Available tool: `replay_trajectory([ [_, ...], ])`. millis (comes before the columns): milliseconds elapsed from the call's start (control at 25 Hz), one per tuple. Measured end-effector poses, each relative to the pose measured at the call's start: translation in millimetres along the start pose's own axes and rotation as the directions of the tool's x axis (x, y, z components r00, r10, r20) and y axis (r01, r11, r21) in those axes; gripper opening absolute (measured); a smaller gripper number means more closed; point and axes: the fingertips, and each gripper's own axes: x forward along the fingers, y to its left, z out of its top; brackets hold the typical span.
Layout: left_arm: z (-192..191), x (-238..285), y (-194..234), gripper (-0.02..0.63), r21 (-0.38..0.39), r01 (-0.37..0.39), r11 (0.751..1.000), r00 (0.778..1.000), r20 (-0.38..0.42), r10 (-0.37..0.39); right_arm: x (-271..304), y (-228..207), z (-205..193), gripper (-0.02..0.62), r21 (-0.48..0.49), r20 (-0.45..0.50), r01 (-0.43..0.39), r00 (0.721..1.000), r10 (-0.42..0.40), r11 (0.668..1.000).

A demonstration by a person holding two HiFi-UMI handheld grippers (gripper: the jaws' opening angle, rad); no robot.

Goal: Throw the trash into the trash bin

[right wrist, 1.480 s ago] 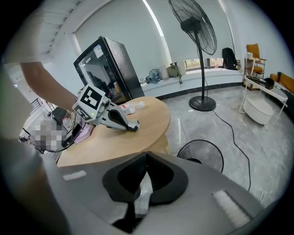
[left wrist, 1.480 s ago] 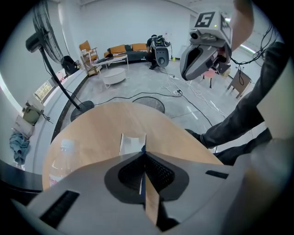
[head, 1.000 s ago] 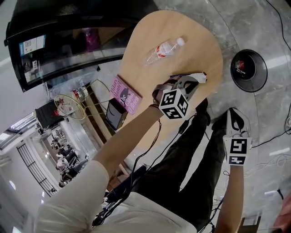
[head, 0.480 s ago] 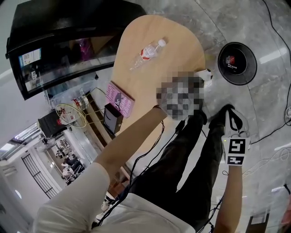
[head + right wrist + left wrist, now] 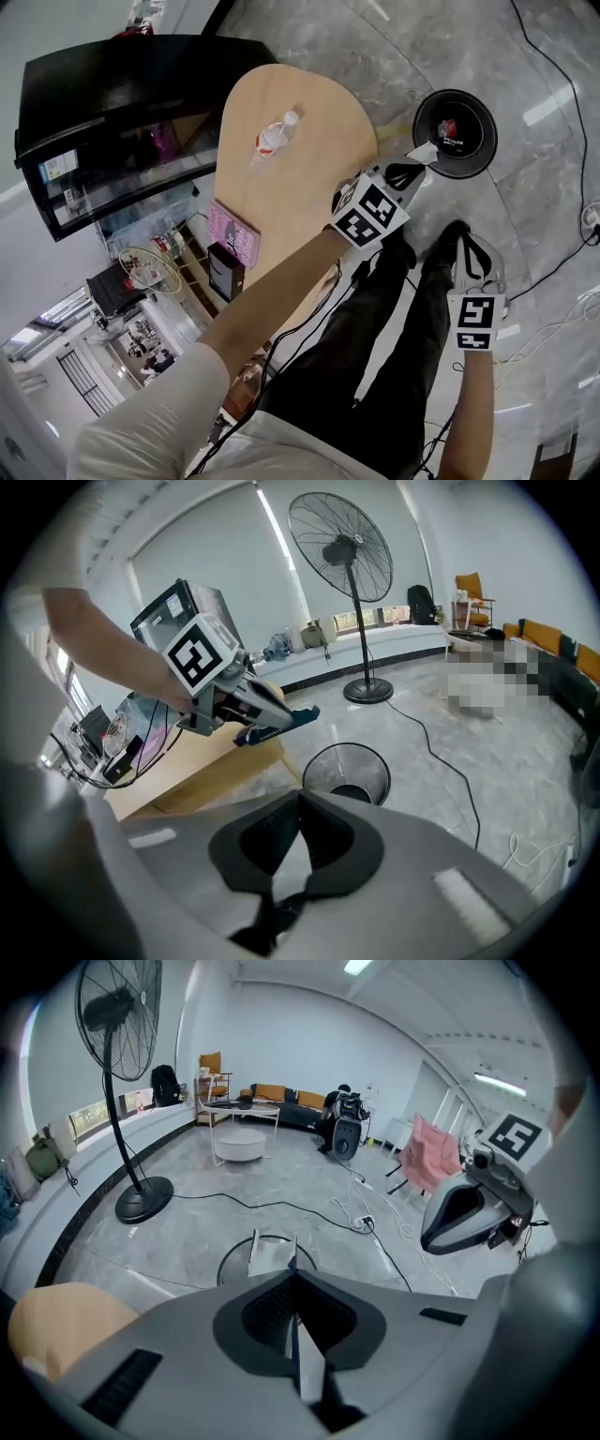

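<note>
The trash (image 5: 421,153), a thin flat scrap, was pinched in your left tool (image 5: 412,166). Its jaws were closed hard on the scrap, and most of the scrap stuck out past the tips. It hung in the air near the bin (image 5: 489,120), at the rim on the table side. In the right gripper view it sat above the bin and a little toward the table (image 5: 300,187), so I judged it not yet squarely over the mouth.

To do this step well, you needed to bring the scrap over the middle of the mouth before letting go. The tips should have pointed down and sat low over the opening. A scrap this light would likely drift or cling to a pad, so the jaws had to open fully, with a small shake if it stuck. Letting go at the rim risked dropping it on the floor.

Your right tool (image 5: 474,251) was closed with nothing between its jaws, held low beside your leg and apart from the bin. A bottle (image 5: 270,139) lay on the table, well apart from both tools.
</note>
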Motion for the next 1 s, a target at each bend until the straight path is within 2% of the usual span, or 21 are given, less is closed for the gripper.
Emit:
replay_trajectory([
  [80, 7.7, 14.8, -0.2, 0.008, -0.009, 0.002, 1.000, 1.000, 0.008, -0.002, 0.4, -7.5, -3.8, 0.011, -0.008, 0.004, 0.005, 1.000, -0.005, 1.000],
  [400, 29.7, 72.8, 0.4, 0.008, -0.006, 0.017, 1.000, 1.000, 0.008, -0.017, 9.1, -39.7, -23.7, 0.011, 0.095, 0.013, 0.032, 0.999, -0.034, 0.995],
  [640, 22.0, 117.2, 4.8, 0.008, -0.037, 0.028, 0.999, 1.000, 0.010, -0.027, 16.4, -51.8, -31.1, 0.011, 0.107, 0.014, 0.035, 0.999, -0.037, 0.994],
  [1000, 5.8, 176.8, 7.2, 0.009, -0.022, 0.057, 0.998, 0.998, 0.015, -0.056, 30.5, -68.1, -56.1, 0.011, 0.149, -0.002, 0.053, 0.999, -0.053, 0.987],
])
